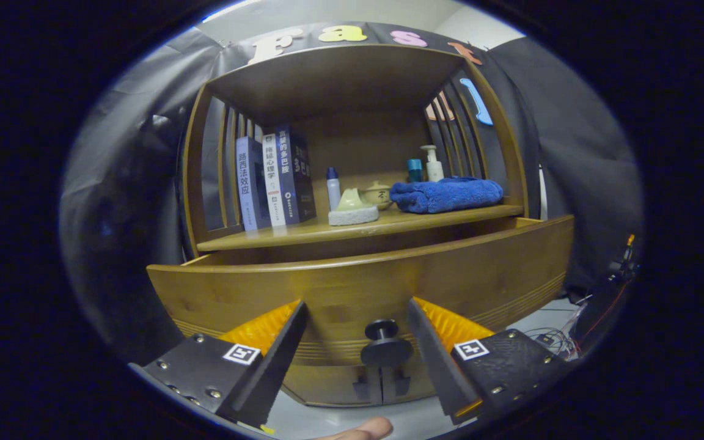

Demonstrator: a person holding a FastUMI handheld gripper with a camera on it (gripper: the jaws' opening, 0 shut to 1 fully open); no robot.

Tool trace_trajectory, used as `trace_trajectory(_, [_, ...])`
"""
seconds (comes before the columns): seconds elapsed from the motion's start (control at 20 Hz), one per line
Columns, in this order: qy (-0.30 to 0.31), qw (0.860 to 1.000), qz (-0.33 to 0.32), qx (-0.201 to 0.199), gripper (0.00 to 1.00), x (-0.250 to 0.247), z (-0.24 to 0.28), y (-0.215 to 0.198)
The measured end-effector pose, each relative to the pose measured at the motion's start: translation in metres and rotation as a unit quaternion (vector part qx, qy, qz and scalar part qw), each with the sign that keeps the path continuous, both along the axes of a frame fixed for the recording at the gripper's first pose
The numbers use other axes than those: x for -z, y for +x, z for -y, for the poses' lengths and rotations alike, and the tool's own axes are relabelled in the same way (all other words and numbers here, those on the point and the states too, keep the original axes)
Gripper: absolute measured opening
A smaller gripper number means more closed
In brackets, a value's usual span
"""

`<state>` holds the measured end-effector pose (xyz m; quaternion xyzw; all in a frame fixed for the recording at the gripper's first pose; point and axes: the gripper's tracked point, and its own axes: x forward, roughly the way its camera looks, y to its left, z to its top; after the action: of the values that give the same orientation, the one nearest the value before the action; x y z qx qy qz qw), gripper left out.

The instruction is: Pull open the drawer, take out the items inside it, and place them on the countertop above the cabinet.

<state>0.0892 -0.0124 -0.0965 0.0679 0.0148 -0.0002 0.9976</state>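
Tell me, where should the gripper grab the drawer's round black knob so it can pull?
Grip the knob by its thin neck behind the round cap, coming straight at the drawer front. The cap is wider than the neck, so the fingers would probably catch behind it when pulling. The gripper is open, with the knob between its fingers, and the drawer looks partly pulled out.

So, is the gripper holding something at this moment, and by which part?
Nothing is held. The gripper is open, its fingers apart on either side of the drawer knob without touching it. The drawer is already pulled partly out.

Countertop (388, 227) — books (274, 180), towel (447, 194)
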Motion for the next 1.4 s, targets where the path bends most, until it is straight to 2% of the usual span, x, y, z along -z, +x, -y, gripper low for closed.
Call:
trace_trajectory(0.35, [-0.011,1.000,-0.012,0.002,1.00,-0.001,-0.002,0.036])
trace_trajectory(0.9, [-0.006,0.999,-0.044,0.007,1.00,-0.003,-0.006,0.070])
trace_trajectory(1.4, [0.026,0.998,-0.056,0.001,0.99,0.002,-0.009,0.075])
